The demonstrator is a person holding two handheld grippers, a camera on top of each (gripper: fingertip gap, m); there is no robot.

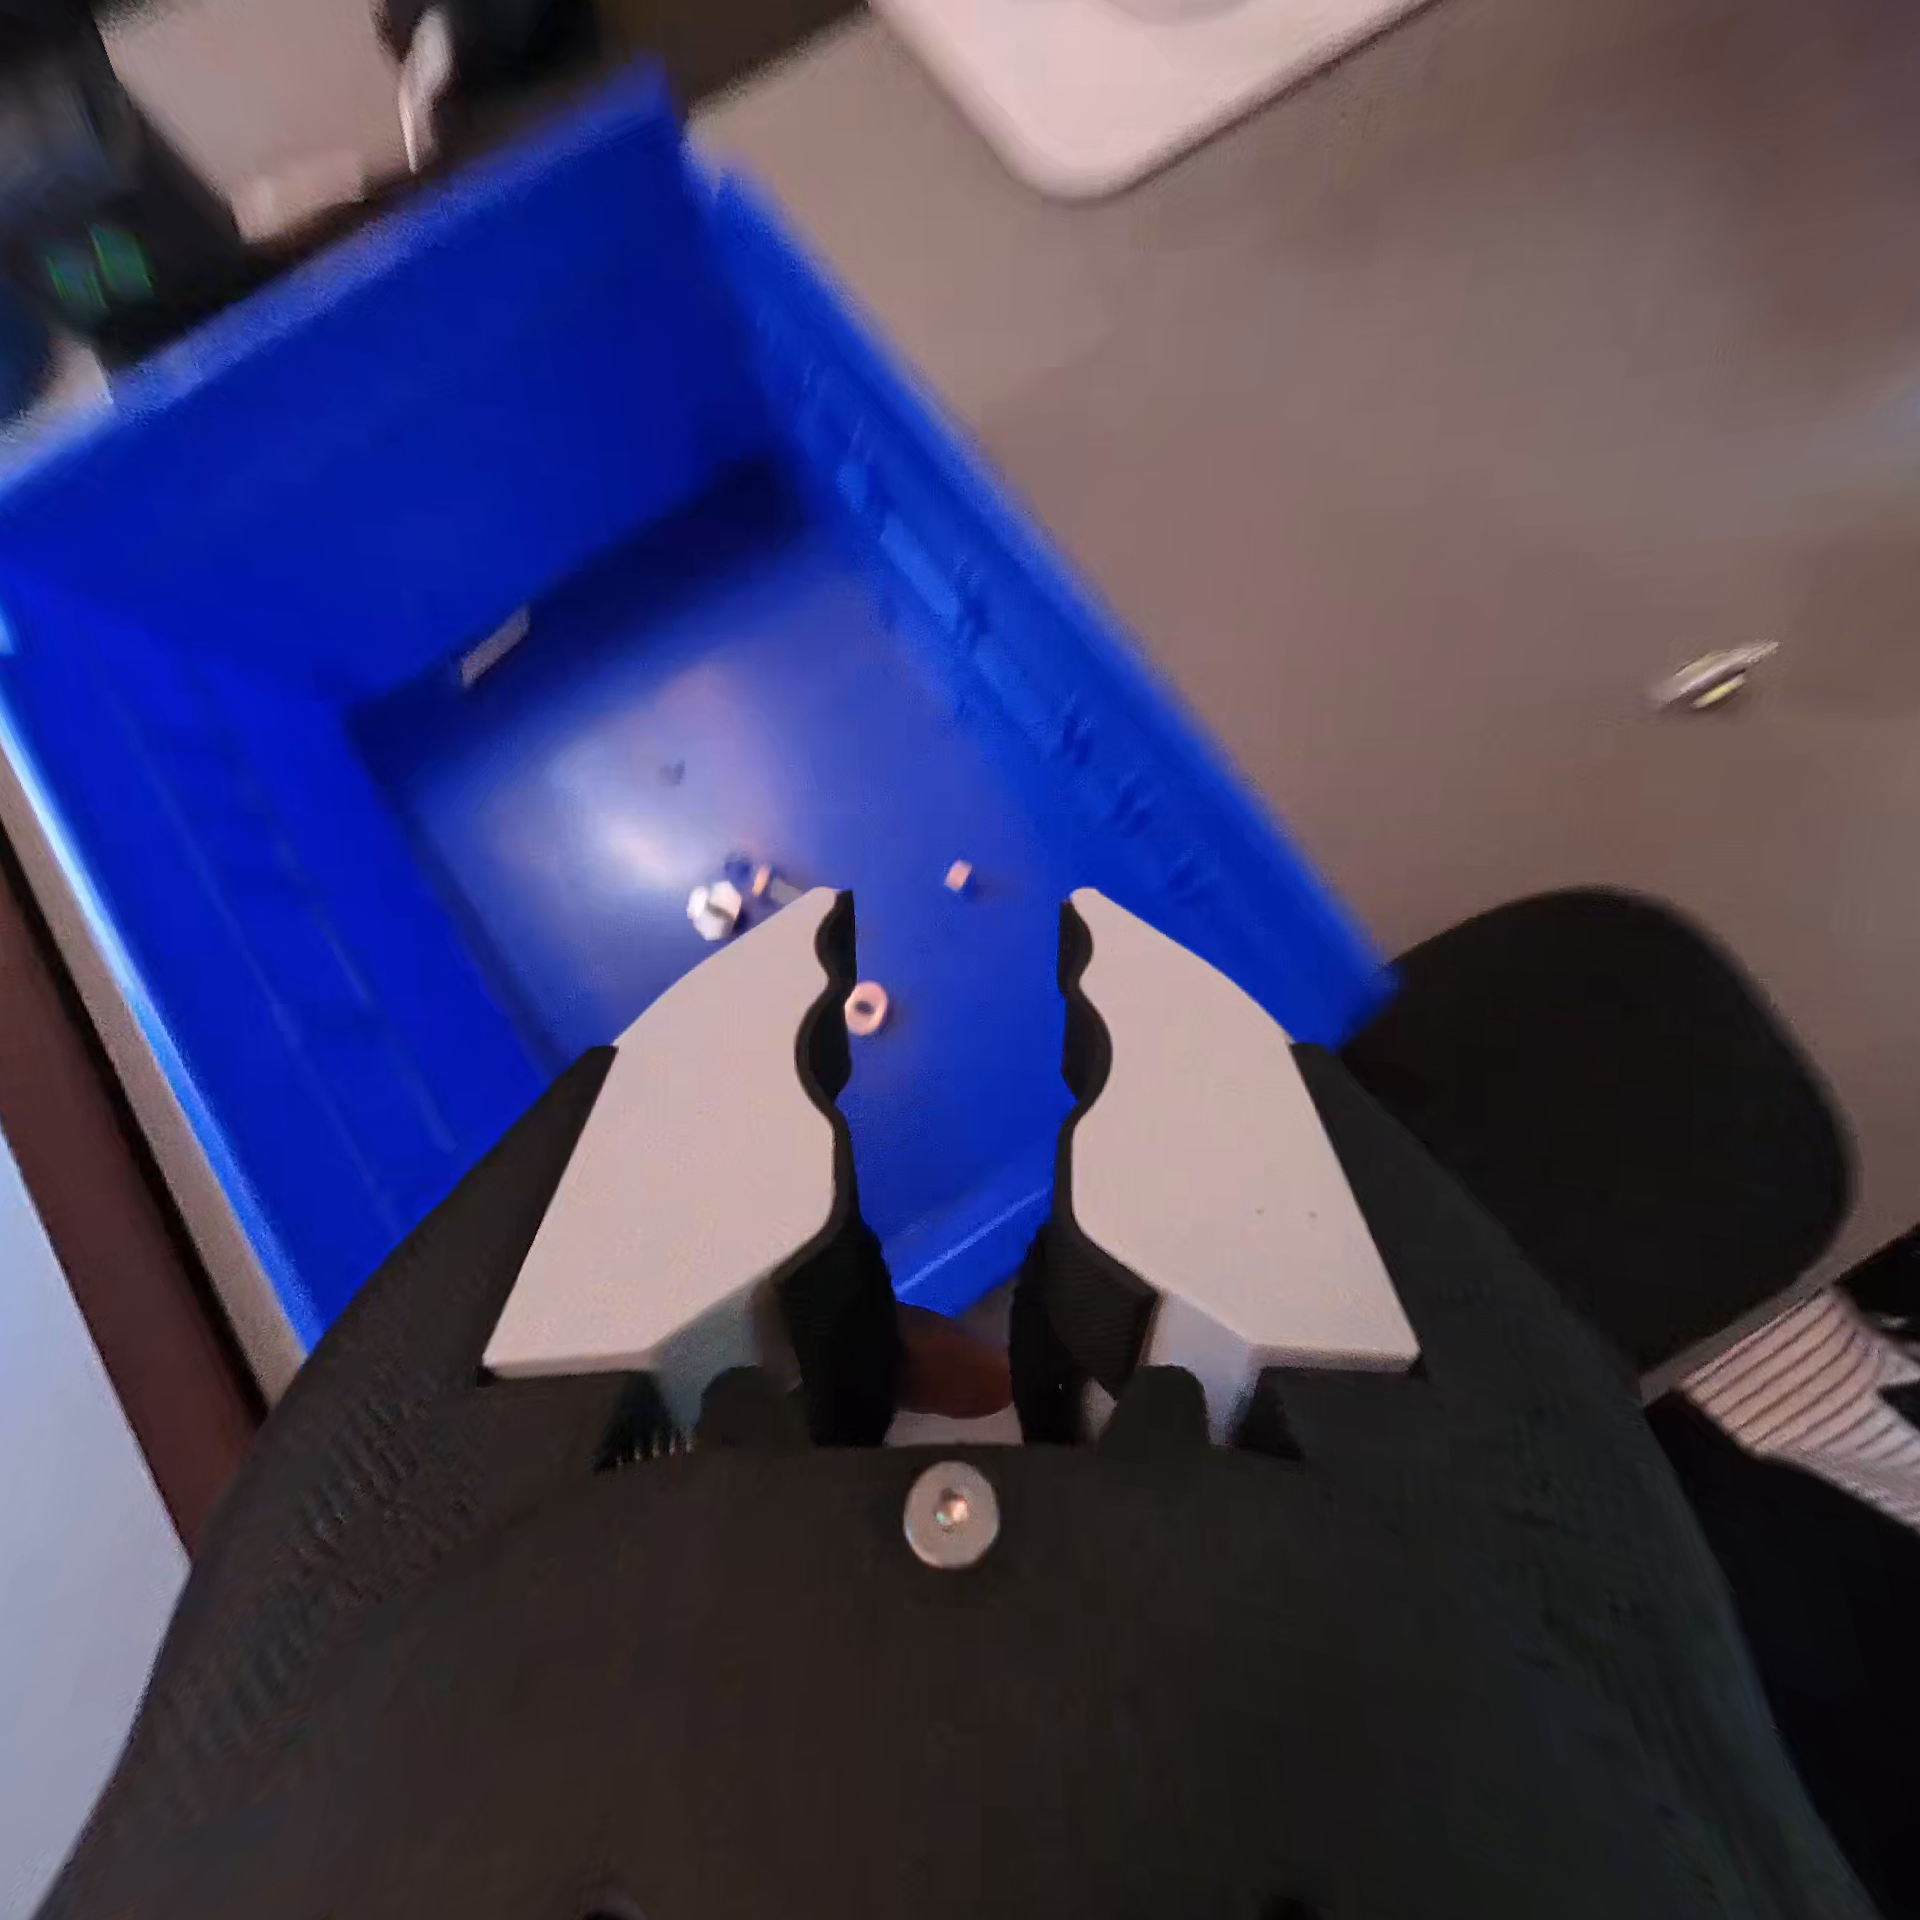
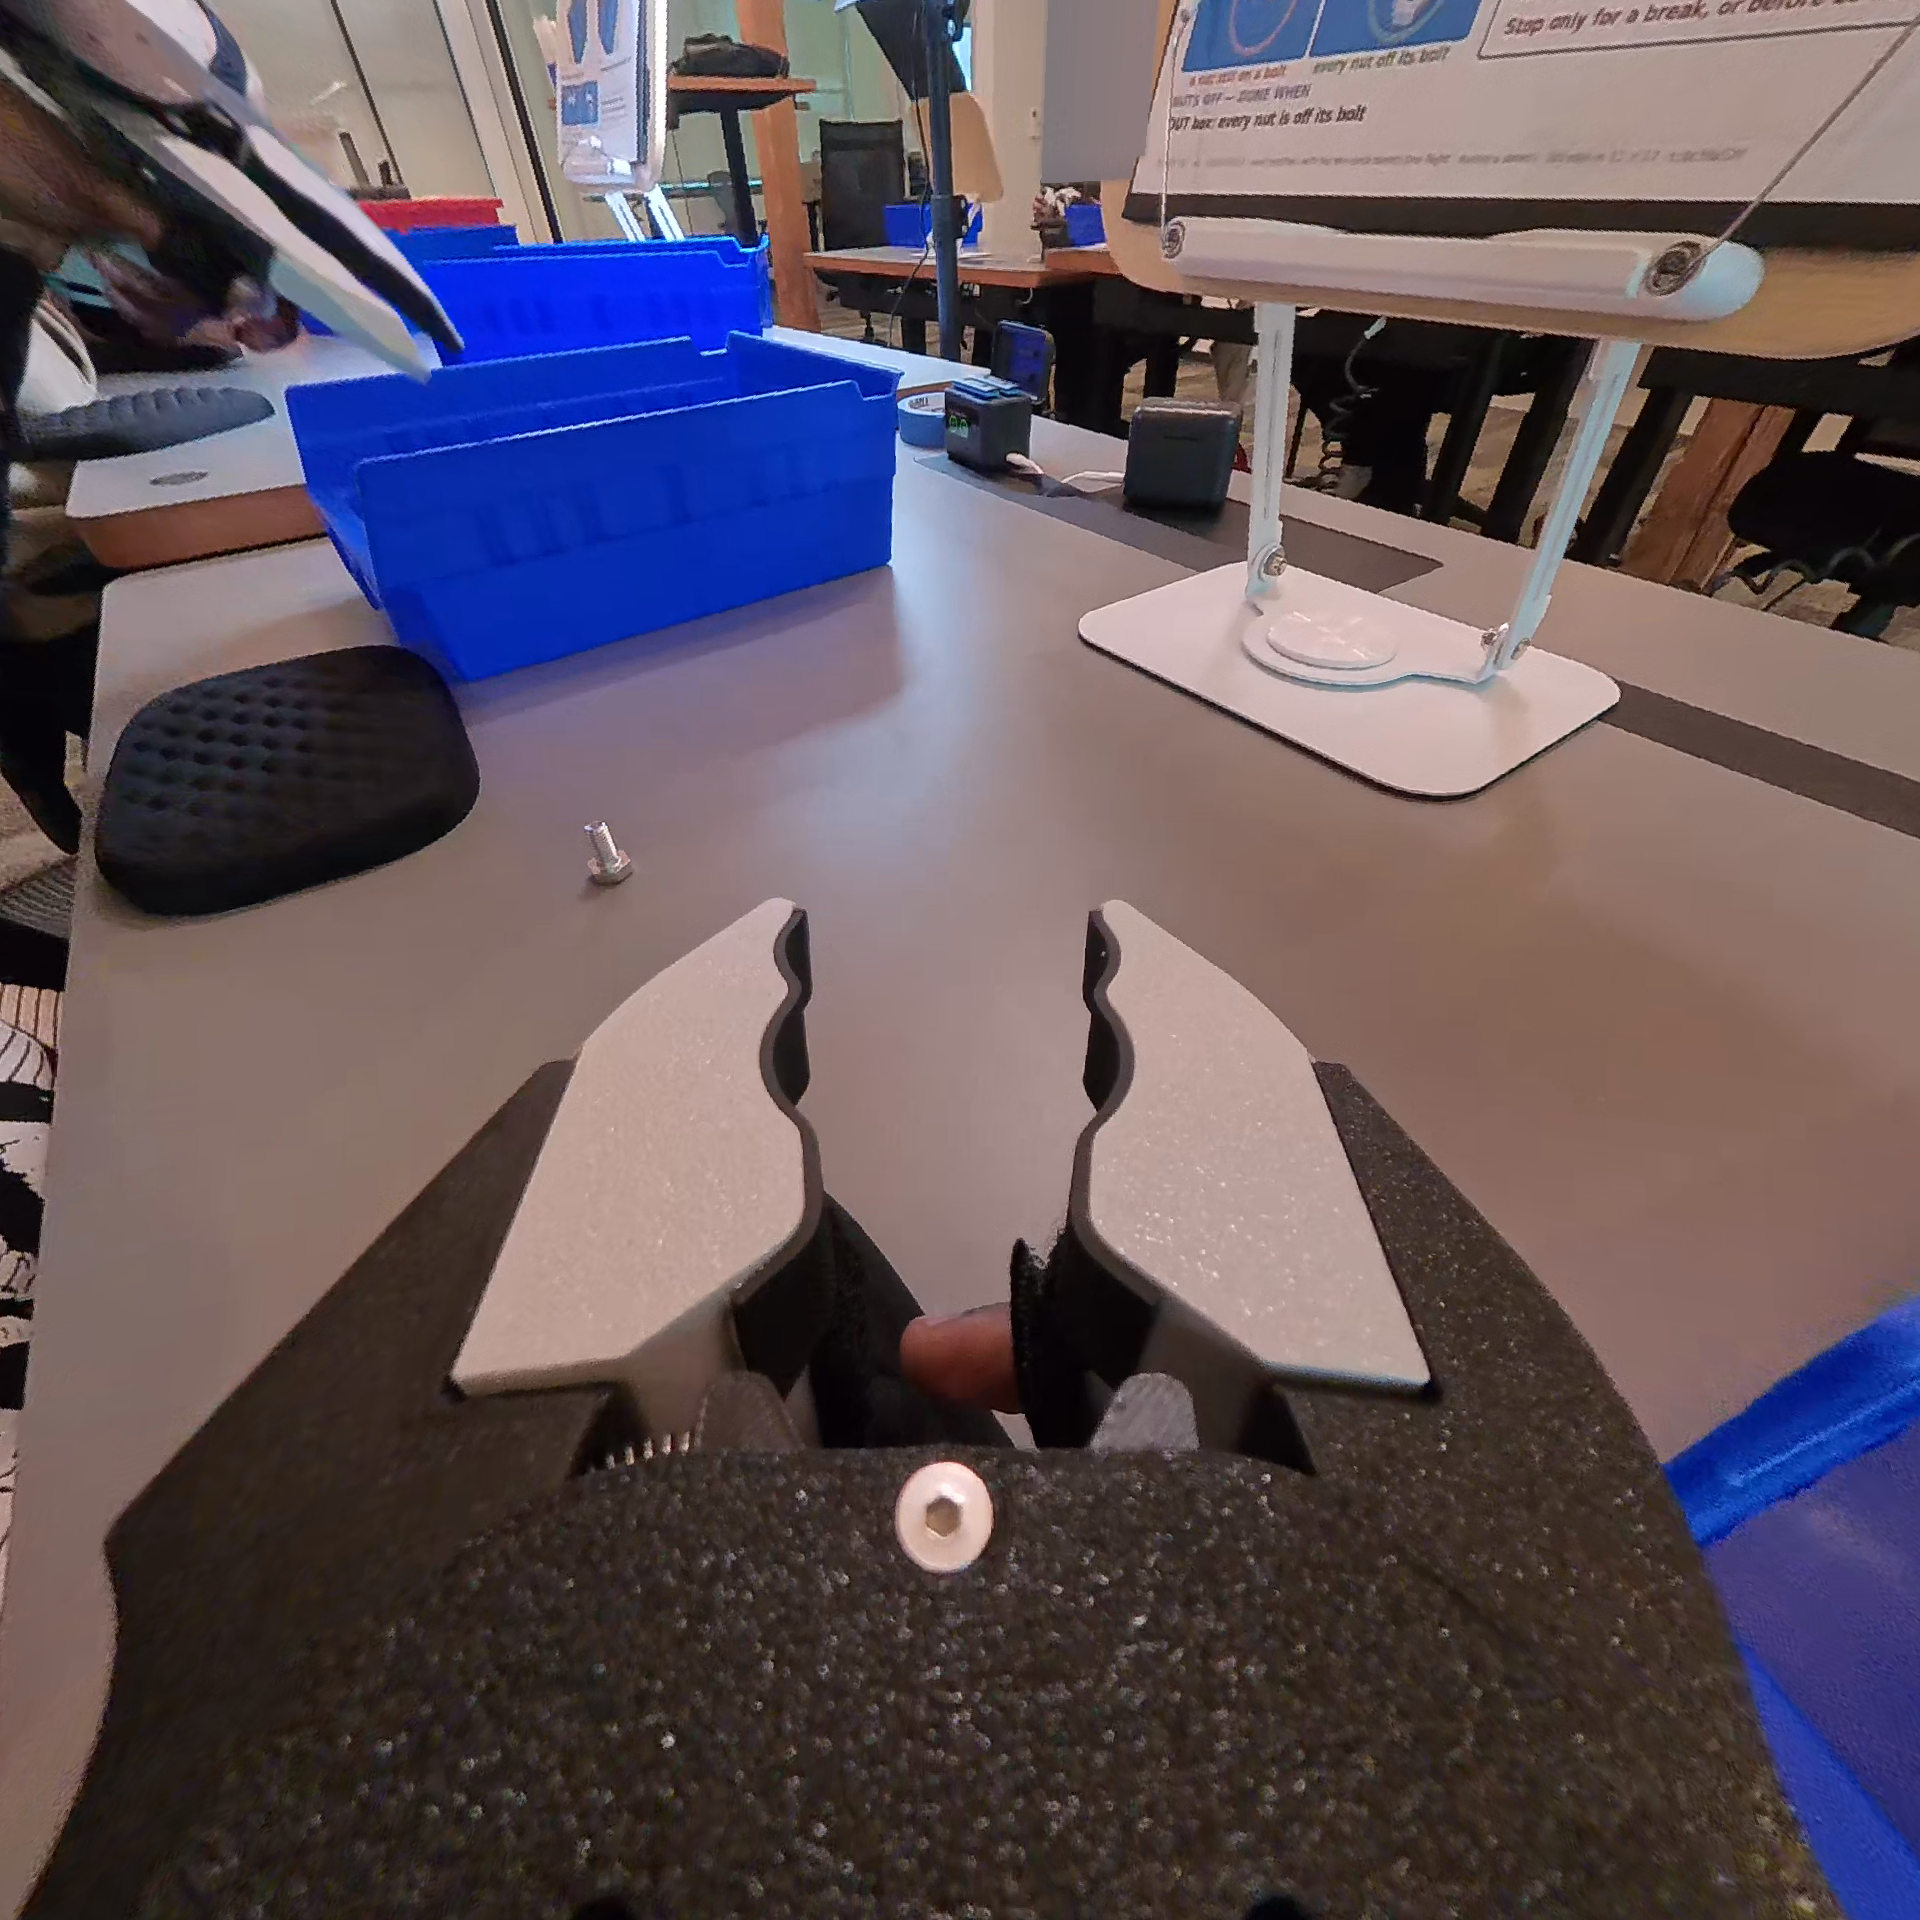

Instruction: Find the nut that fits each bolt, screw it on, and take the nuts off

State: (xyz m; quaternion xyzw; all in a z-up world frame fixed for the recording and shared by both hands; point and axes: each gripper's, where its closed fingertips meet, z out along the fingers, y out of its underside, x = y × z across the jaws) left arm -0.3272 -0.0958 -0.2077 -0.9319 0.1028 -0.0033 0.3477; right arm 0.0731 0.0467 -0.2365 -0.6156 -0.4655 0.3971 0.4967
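Right in front of the left camera, my left gripper (image 1: 956,904) hangs over a blue bin (image 1: 447,499). Its two grey fingers (image 1: 717,1049) are apart, with a clear gap between them, and nothing is held. I see the bin floor through that gap. Down there lie a few small metal bits. One is a round nut (image 1: 864,1010), seen just beside the left finger. Another small nut (image 1: 958,876) sits a bit farther back, and a little heap of nuts (image 1: 727,902) lies to the left. This view is blurry, so I cannot tell their sizes.

My right gripper (image 2: 945,935) floats low over the grey table (image 2: 1039,852). Its jaws are apart too, and it holds nothing and touches nothing. One silver bolt (image 2: 605,854) stands on its head on the table, a little ahead and to the left, near a black wrist pad (image 2: 281,774). A white stand (image 2: 1351,686) sits off to the right.

I think I am at the picking step: find a nut for that bolt. Next, I think the left gripper needs to go down into the bin and close on one nut only. The nuts are small and flat, so the tips must meet right on it. Then the right gripper should take the bolt
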